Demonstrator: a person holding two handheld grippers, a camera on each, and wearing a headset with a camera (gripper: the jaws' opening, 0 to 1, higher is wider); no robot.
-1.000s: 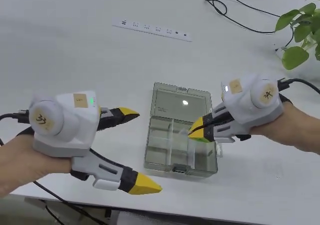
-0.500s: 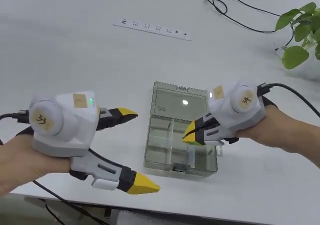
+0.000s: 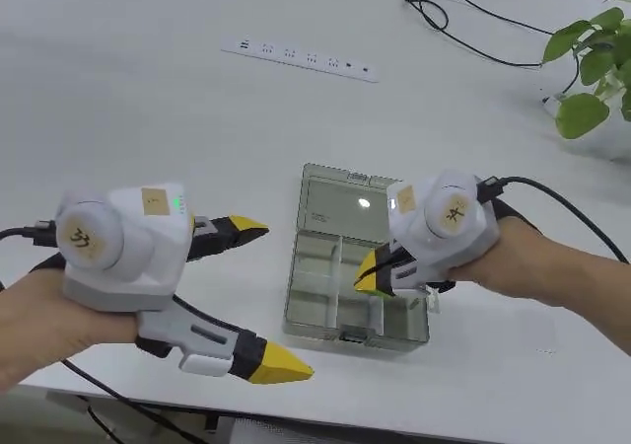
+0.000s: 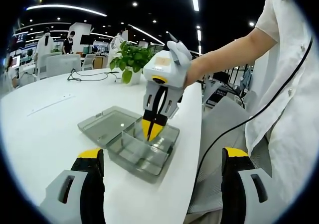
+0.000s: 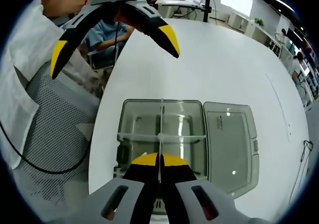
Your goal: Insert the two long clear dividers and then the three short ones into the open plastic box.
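Since the earlier frames the right gripper has been brought left and lower, from the right edge of the open plastic box to above the tray's middle; the left gripper is kept spread wide, nothing held, just left of the box; the box is set on the white table, lid laid flat behind; the right jaws are pinched nearly together on the top edge of a clear divider standing in the tray.

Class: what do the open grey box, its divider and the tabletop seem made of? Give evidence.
Smoke-grey open box: glossy rigid plastic, likely; it glints and the white tabletop shows through. Thin clear divider: similar transparent plastic. Tabletop: smooth, faint sheen; laminate perhaps.
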